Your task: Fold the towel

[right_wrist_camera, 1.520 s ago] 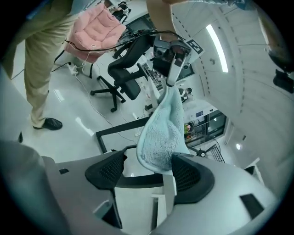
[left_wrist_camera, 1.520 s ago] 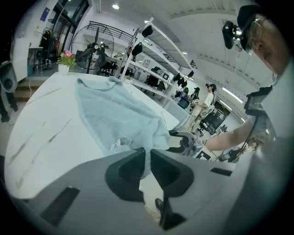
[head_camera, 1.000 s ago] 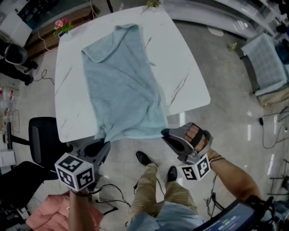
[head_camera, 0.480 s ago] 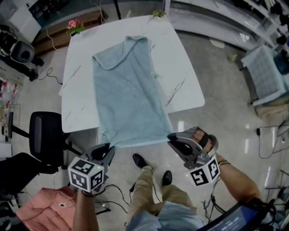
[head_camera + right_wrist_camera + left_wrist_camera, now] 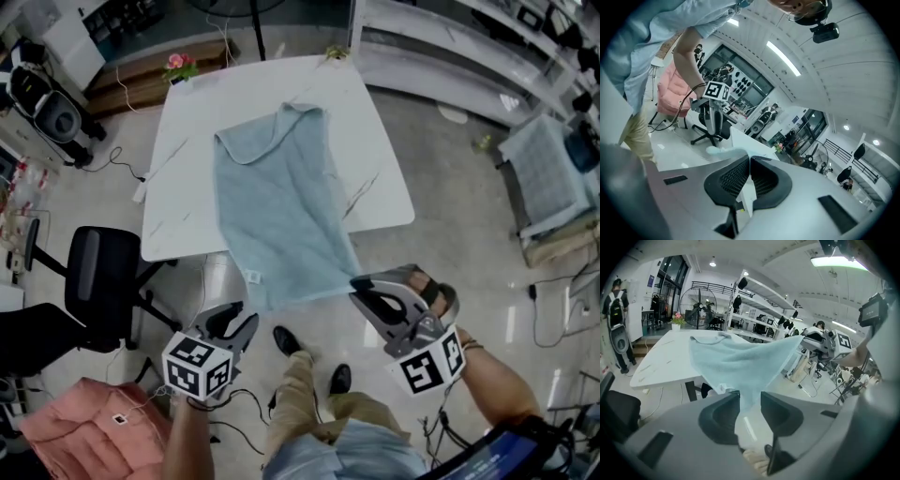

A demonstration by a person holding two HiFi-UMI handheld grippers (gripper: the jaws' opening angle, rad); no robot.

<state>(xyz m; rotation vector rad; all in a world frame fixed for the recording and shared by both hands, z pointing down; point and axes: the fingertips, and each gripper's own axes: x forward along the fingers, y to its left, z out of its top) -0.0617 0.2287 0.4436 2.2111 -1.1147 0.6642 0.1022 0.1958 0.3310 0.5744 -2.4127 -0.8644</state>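
- Workshop room with a glossy pale floor: shelving (image 5: 441, 37) runs along the far side, a black office chair (image 5: 98, 281) stands off the table's left edge, a pink padded garment (image 5: 66, 436) lies on the floor, and a floor fan (image 5: 698, 305) stands beyond.
- White marble-look table (image 5: 187, 187), bare apart from the cloth; a small pot of pink flowers (image 5: 180, 64) sits by its far left corner.
- Light blue towel (image 5: 277, 206) lies lengthwise down the middle, its far end rumpled and its near end hanging over the near edge.
- Right gripper (image 5: 361, 289) is clamped on the towel's near right corner, holding it out past the edge.
- Left gripper (image 5: 242, 321) has just been opening; its jaws stand partly apart, gripping nothing, with the near left corner hanging free just ahead of them.
- Judged step: straightening before the first fold.
- Next move likely calls for retaking that loose corner, then carrying both near corners towards the far edge.
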